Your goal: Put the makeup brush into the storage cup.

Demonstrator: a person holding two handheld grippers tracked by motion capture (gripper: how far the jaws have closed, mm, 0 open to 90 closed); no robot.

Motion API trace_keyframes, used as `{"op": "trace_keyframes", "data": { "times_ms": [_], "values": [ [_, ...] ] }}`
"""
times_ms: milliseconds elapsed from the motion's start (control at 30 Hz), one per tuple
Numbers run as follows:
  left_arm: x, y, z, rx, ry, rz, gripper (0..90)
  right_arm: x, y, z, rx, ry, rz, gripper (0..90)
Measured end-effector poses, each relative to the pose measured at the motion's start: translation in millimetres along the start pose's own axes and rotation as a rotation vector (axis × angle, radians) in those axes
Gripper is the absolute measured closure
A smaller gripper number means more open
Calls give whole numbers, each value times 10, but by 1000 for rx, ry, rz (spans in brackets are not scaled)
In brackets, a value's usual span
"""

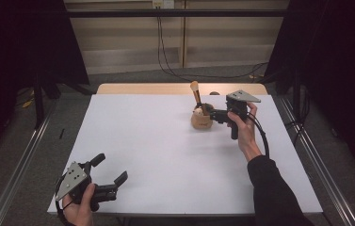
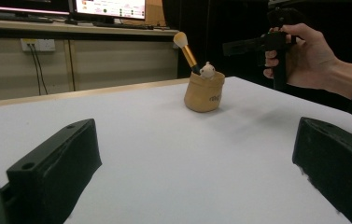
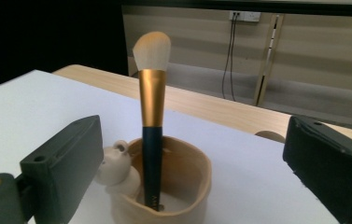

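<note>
A tan pot [image 1: 201,120] stands at the far right of the white table [image 1: 165,155] and holds a makeup brush [image 1: 196,94], head up, with a gold ferrule and dark handle. A small white bear figure [image 3: 115,168] sits on the pot's rim. My right gripper [image 1: 206,111] is open beside the pot, held just above its rim. In the right gripper view the brush [image 3: 152,93] rises between the open jaws [image 3: 194,135], untouched. My left gripper [image 1: 112,167] is open and empty at the near left corner. From there I see the pot [image 2: 205,91] far off.
A strip of bare wood [image 1: 142,88] runs along the table's far edge. Cables [image 1: 165,56] hang against the wall behind. In the left gripper view a monitor [image 2: 108,7] stands on a shelf, and the other hand [image 2: 309,56] holds the right gripper [image 2: 243,45].
</note>
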State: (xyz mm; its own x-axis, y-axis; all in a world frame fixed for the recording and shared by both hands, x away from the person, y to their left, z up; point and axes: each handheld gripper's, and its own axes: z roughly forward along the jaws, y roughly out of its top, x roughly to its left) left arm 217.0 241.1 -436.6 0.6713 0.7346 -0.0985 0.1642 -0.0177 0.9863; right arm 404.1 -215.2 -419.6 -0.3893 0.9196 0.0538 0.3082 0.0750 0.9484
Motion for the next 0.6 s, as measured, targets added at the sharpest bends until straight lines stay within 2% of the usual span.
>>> {"op": "trace_keyframes", "data": {
  "times_ms": [67, 133, 233, 433, 600],
  "values": [
    [0, -1, 0, 1, 0, 1, 7, 1, -5, -36, -7, 10, 6, 46],
    [1, 0, 1, 2, -2, 1, 7, 13, -17, -72, -16, -7, -17, 45],
    [-5, 1, 0, 2, 1, 3, 7, 15, -19, -133, -16, -2, -16, 38],
    [-2, -2, 1, 2, -1, 0, 7, 25, -33, -293, -35, -30, -10, 54],
    [-4, -1, 5, 3, -2, 4, 7, 23, -93, -393, -40, -41, -35, 54]
  ]
}}
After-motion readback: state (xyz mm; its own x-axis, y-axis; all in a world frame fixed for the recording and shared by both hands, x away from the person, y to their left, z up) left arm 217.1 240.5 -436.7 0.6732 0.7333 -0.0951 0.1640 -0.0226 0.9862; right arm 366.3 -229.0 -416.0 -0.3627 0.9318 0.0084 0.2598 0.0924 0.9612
